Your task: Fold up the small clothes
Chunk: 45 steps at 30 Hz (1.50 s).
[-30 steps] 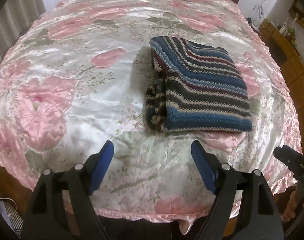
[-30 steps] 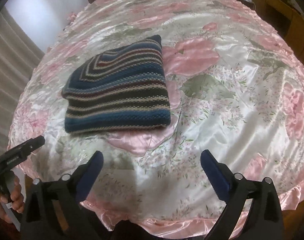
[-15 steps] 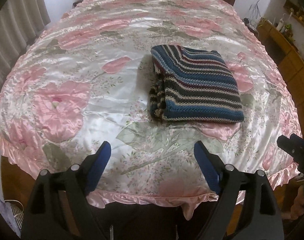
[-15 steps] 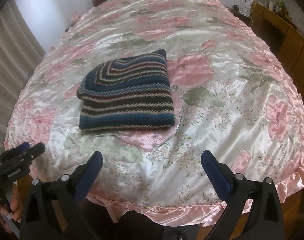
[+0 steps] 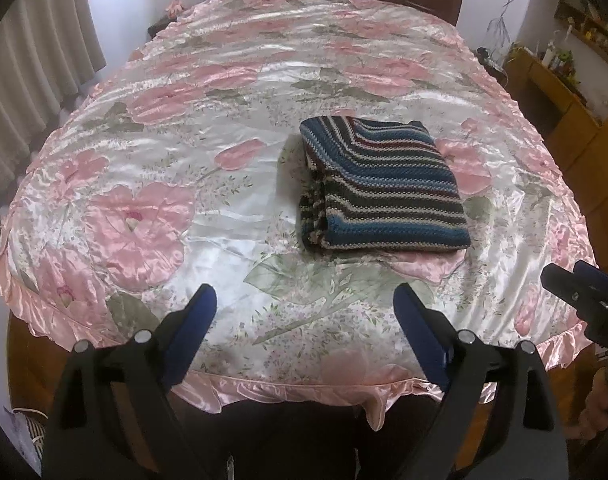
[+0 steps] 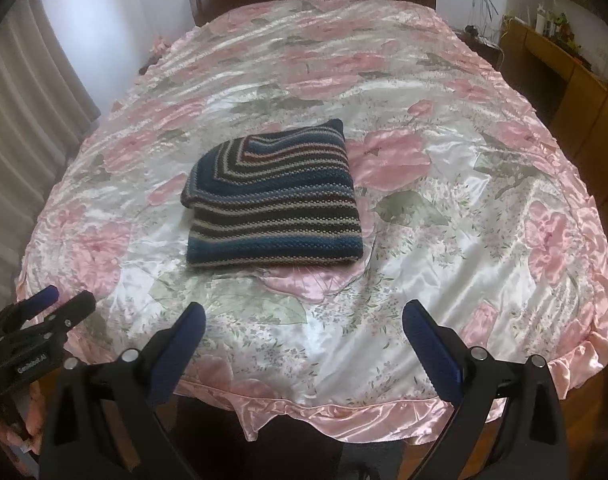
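The left tool has its fingers wide apart and holds nothing. The folded striped sweater lies in the middle of the bed. The right tool is wide apart too, and holds nothing

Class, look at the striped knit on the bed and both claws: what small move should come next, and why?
Probably none beyond backing off: the striped knit already lies folded in a neat rectangle on the bedspread, and the left claw and right claw are open, holding nothing.
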Each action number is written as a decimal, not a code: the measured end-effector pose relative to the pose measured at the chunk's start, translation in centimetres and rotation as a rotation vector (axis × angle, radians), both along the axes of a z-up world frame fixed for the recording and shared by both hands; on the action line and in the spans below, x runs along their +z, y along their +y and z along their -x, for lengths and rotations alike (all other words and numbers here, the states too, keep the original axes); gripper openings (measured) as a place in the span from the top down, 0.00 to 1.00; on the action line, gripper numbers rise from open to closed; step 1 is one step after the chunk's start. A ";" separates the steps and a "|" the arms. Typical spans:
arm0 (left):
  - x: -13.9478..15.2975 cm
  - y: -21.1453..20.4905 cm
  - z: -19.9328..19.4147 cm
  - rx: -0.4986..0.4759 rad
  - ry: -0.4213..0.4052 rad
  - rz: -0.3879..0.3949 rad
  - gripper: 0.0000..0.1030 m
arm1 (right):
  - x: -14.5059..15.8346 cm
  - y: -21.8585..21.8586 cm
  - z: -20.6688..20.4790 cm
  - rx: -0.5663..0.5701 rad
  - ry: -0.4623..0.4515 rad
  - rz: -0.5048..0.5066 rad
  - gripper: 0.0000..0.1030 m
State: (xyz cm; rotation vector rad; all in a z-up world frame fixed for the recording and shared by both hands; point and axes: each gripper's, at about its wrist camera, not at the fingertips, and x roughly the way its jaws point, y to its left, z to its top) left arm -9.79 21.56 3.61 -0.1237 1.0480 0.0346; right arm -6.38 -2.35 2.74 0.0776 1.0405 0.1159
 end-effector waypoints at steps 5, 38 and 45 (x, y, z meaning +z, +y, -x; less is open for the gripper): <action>1.2 -0.3 0.6 -0.004 -0.032 -0.012 0.13 | 0.7 0.3 0.7 -0.005 -0.018 0.005 0.04; 2.5 -0.2 1.7 0.003 -0.072 -0.044 0.13 | 1.5 1.0 1.0 0.013 -0.049 0.075 0.04; 2.4 -0.4 1.6 0.003 -0.068 -0.046 0.12 | 1.2 0.8 0.8 0.010 -0.033 0.084 0.04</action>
